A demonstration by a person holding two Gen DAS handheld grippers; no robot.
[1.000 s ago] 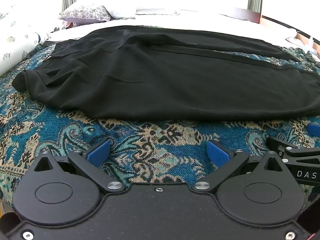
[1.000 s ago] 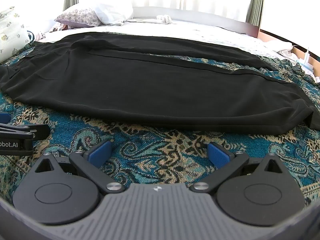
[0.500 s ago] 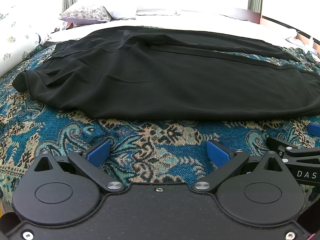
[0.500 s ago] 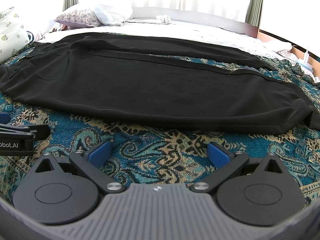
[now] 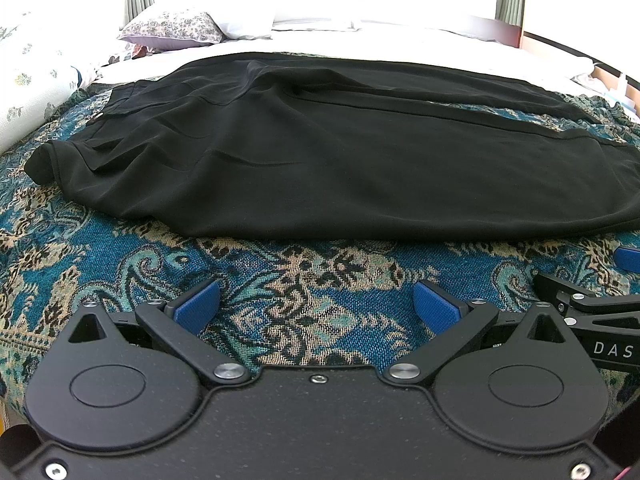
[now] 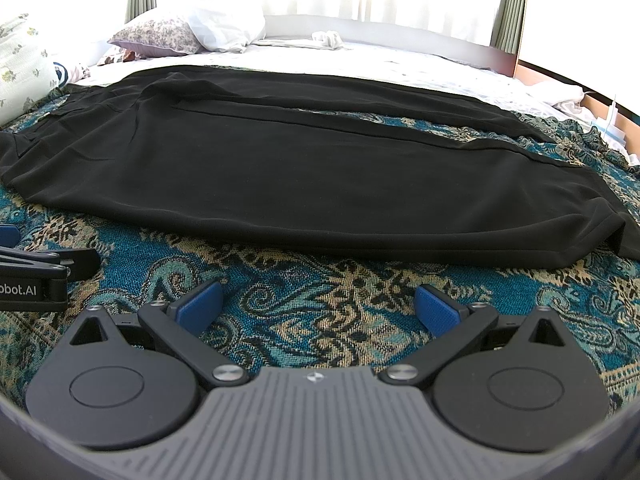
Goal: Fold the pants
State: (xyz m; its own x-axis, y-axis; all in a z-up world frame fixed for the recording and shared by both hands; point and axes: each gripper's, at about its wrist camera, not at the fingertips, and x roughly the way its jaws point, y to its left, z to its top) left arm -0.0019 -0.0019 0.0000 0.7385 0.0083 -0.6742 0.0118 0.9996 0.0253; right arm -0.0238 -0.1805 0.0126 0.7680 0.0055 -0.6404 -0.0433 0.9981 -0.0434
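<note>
Black pants (image 5: 340,160) lie spread flat across a blue patterned bedspread (image 5: 280,280), waistband at the left, legs running right. In the right wrist view the same pants (image 6: 280,168) end in a hem at the right. My left gripper (image 5: 316,304) is open, its blue pads wide apart over bare bedspread, a short way in front of the pants' near edge. My right gripper (image 6: 318,306) is open too, holding nothing, also just short of the near edge. Each gripper shows at the edge of the other's view.
A floral pillow (image 5: 172,28) and a white pillow (image 6: 224,28) lie at the far left of the bed. White sheets (image 6: 400,64) stretch behind the pants. A rolled floral cushion (image 5: 32,92) sits at the left edge. Curtains hang along the back.
</note>
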